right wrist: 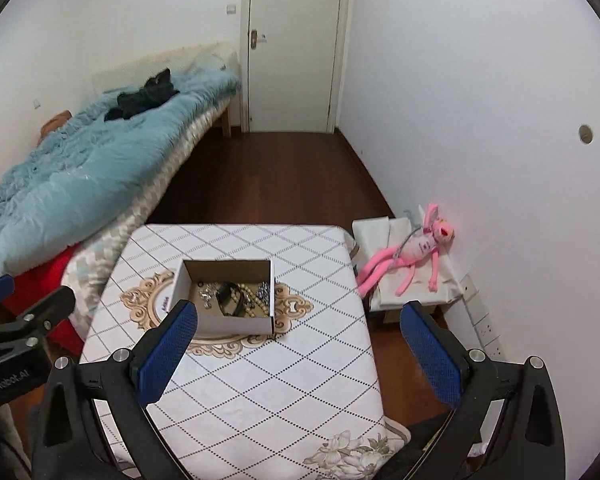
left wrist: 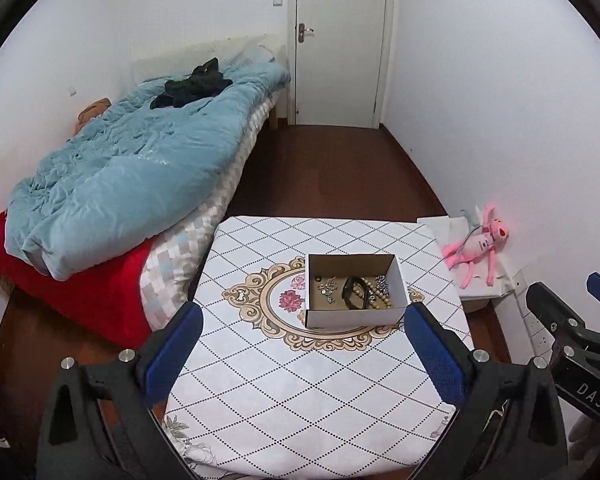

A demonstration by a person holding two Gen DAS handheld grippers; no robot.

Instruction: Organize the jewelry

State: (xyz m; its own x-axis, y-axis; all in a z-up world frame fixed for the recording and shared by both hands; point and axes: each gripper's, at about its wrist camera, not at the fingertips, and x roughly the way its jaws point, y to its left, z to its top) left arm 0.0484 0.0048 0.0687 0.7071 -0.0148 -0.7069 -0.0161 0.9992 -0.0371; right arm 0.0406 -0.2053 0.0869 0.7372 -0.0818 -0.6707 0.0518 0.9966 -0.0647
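A small open cardboard box (left wrist: 396, 276) stands on the table with the patterned white cloth (left wrist: 300, 392). Inside lie a black band (left wrist: 354, 292), a beaded bracelet (left wrist: 380, 300) and small silver pieces (left wrist: 327, 289). The box also shows in the right wrist view (right wrist: 236, 322), with the jewelry (right wrist: 236, 298) in it. My left gripper (left wrist: 302, 338) is open and empty, above the table just short of the box. My right gripper (right wrist: 298, 340) is open and empty, to the right of the box.
A bed with a blue duvet (left wrist: 132, 168) and red blanket (left wrist: 80, 296) borders the table's left. A pink plush toy (right wrist: 412, 252) lies on a white box (right wrist: 384, 236) by the right wall. A closed door (left wrist: 340, 40) stands beyond dark floor.
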